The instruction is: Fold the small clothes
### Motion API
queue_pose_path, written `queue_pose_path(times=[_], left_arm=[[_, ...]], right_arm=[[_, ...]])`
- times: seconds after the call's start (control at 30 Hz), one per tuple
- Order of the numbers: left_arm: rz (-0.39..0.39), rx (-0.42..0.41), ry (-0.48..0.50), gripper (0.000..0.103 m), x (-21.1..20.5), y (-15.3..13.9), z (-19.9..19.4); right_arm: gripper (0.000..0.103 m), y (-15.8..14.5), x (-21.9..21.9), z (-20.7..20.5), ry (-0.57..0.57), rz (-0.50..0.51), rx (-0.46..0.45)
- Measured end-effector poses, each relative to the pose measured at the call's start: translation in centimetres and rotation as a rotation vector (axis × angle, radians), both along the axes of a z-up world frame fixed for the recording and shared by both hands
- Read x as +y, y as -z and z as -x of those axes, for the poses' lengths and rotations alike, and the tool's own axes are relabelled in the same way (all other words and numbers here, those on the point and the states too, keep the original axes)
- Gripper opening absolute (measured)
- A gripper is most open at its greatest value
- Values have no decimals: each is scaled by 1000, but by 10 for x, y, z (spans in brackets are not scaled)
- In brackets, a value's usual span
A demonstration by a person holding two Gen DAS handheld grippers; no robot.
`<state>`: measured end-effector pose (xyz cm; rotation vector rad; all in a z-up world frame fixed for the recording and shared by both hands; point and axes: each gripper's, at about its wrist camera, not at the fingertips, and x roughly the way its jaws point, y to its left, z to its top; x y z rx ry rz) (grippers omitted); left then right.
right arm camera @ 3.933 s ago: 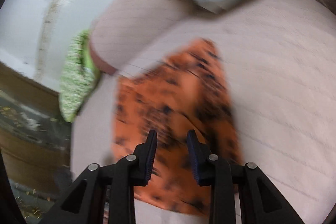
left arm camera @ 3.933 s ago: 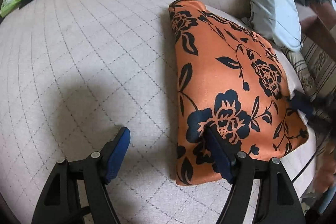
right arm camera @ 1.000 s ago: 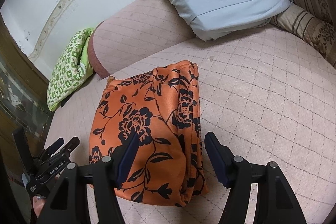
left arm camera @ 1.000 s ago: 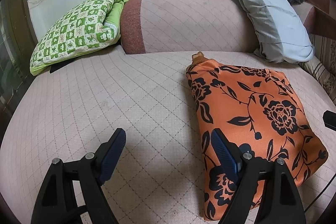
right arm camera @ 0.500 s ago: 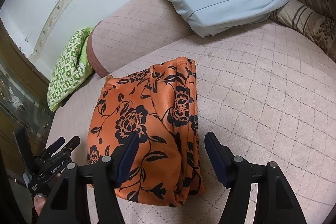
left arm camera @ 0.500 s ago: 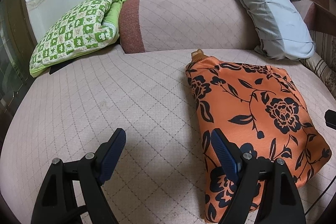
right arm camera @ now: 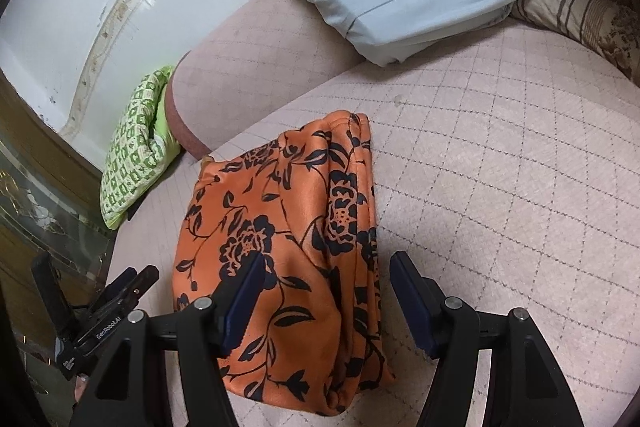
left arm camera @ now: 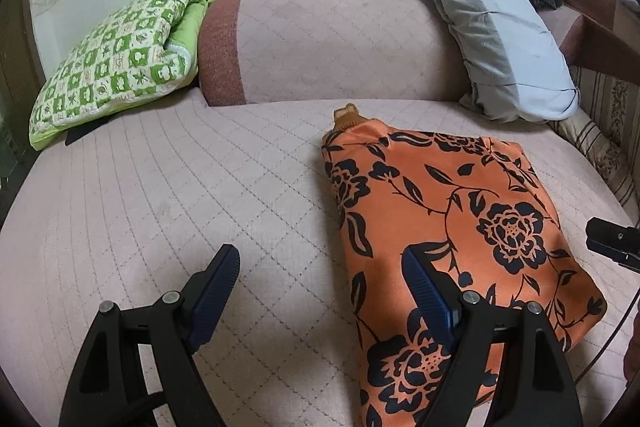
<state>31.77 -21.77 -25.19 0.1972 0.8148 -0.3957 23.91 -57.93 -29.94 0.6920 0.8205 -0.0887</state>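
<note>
An orange garment with black flowers [left arm camera: 452, 227] lies folded into a compact bundle on the pink quilted seat [left arm camera: 180, 195]. It also shows in the right wrist view [right arm camera: 288, 239]. My left gripper [left arm camera: 320, 291] is open and empty, held above the seat just left of the bundle, its right finger over the bundle's near edge. My right gripper [right arm camera: 328, 295] is open and empty, held above the bundle's near right edge. The left gripper shows at the lower left of the right wrist view [right arm camera: 120, 291]. The right gripper's tip shows at the right edge of the left wrist view [left arm camera: 612, 243].
A green checked quilt [left arm camera: 116, 59] lies at the back left. A pink bolster [left arm camera: 332, 43] runs along the back. A grey pillow [left arm camera: 492, 23] leans at the back right, with a striped cushion [right arm camera: 580, 11] beside it. A glass cabinet [right arm camera: 36, 203] stands past the seat's left edge.
Both grippers have let go and drawn back from the bundle. Over the last second they barely moved, and the bundle lies still.
</note>
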Motion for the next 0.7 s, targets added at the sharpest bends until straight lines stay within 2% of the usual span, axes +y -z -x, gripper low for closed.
queue_pose_path(times=[0.7], left_arm=[[-15,-11,20,83,-4,-1,6]], right_arm=[[69,2,3,-3,-17,-4,-6]])
